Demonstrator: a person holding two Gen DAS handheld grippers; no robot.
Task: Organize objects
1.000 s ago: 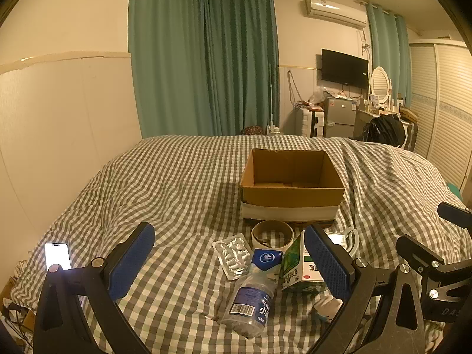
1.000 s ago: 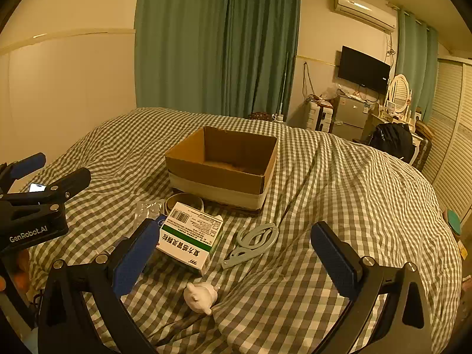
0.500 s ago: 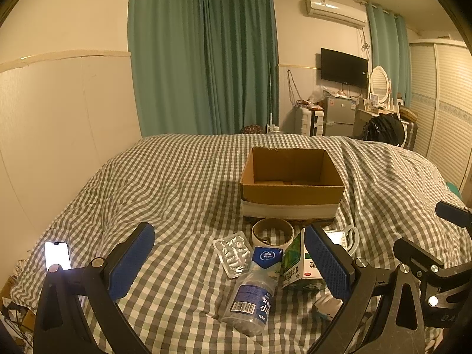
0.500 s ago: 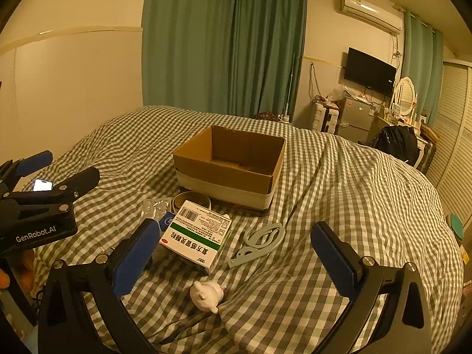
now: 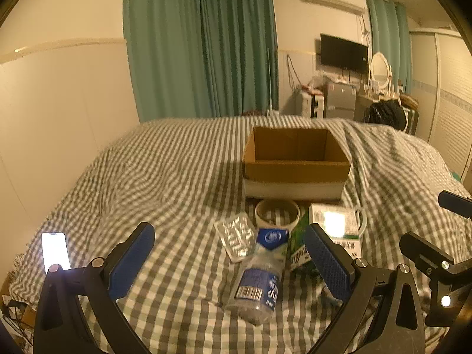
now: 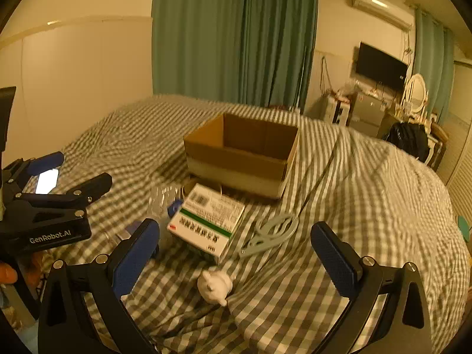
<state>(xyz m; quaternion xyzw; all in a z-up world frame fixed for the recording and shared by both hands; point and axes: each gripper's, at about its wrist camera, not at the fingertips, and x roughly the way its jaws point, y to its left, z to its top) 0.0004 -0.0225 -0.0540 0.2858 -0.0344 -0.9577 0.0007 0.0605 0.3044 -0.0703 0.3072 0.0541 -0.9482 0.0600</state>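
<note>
Left wrist view: the left gripper hangs over a checked bedspread with its blue-padded fingers spread wide and nothing between them. Ahead of it a clear plastic bottle lies on its side, its blue-labelled end toward a foil pill sheet just to its left and a round roll of tape behind. A green-and-white medicine box sits just right of the bottle, partly hidden by the right finger. Beyond these stands an open cardboard box, its flaps out of sight and its inside too shadowed to read. A lit phone lies near the bed's left edge. The right gripper shows at the far right. Right wrist view: the right gripper also stands spread and empty above the bedspread. Between its fingers, farther off, lie the medicine box, a pale grey pair of scissors just to its right, and a small white figure nearest the camera. The cardboard box stands behind them. The left gripper appears at left, open, with fingertips of a hand below it.
</note>
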